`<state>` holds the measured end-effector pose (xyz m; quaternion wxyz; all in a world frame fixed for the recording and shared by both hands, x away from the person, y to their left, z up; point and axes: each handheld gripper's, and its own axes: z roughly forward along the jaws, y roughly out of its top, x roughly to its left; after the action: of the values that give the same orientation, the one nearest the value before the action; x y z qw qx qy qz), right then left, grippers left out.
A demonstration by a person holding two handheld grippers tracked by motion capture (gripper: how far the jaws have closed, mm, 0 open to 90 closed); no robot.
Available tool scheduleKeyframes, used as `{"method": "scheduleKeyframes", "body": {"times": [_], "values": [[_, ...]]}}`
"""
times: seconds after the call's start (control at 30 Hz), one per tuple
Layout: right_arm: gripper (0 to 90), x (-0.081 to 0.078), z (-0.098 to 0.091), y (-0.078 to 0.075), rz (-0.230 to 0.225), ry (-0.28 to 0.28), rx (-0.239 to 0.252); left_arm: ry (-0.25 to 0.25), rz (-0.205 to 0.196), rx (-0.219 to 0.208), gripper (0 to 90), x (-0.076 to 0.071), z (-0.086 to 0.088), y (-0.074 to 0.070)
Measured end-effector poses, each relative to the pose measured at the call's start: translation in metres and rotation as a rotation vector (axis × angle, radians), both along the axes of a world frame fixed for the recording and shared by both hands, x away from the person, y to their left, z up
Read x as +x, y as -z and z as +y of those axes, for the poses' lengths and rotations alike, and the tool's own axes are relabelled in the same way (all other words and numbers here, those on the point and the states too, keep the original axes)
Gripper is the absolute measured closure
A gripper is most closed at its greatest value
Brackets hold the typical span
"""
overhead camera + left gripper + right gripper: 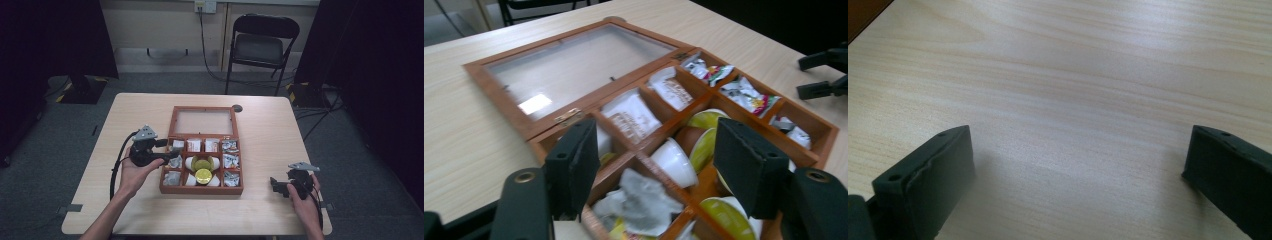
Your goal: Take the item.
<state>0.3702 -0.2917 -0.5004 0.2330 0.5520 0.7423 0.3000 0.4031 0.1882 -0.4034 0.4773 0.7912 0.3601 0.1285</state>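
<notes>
The left tongs (656, 167) are hovering over the left column of the wooden box (201, 190) at mid-counter (260, 215), jaws parted, gripping nothing, a crumpled sachet (639, 202) lying just below them. Judged step: approaching for a pick. Next move: lowering squarely around the sachet, clear of the dividers, then closing. The right tongs (276, 186) are resting open on the counter, well apart.

A rectangular table of pale wood grain (260, 120) carries a flat reddish-brown wooden box (201, 190) near its middle. The box's glass-paned lid (202, 121) lies open and flat on the tabletop, just beyond the compartments and joined to them by hinges. A small dark round disc (237, 108) sits on the surface — just beside the lid's far right corner.
</notes>
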Motion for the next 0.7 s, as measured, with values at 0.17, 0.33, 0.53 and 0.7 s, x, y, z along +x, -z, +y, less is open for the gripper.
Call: {"method": "scheduleKeyframes", "body": {"times": [0.17, 0.33, 0.53, 0.7], "values": [[0.0, 0.0, 0.0, 0.0, 0.0, 0.001, 0.0, 0.055, 0.012, 0.002, 35.3, 0.001, -0.016, 0.004], [0.0, 0.0, 0.0, 0.0, 0.0, 0.0, -0.001, 0.095, 0.029, -0.01, 36.4, -0.002, -0.026, 0.004], [0.0, 0.0, 0.0, 0.0, -0.001, 0.0, -0.001, 0.123, 0.041, 0.006, 37.3, -0.003, -0.041, 0.012], [0.0, 0.0, 0.0, 0.0, 0.0, 0.001, 0.0, 0.153, 0.065, 0.005, 37.6, -0.004, -0.051, 0.018]]}}
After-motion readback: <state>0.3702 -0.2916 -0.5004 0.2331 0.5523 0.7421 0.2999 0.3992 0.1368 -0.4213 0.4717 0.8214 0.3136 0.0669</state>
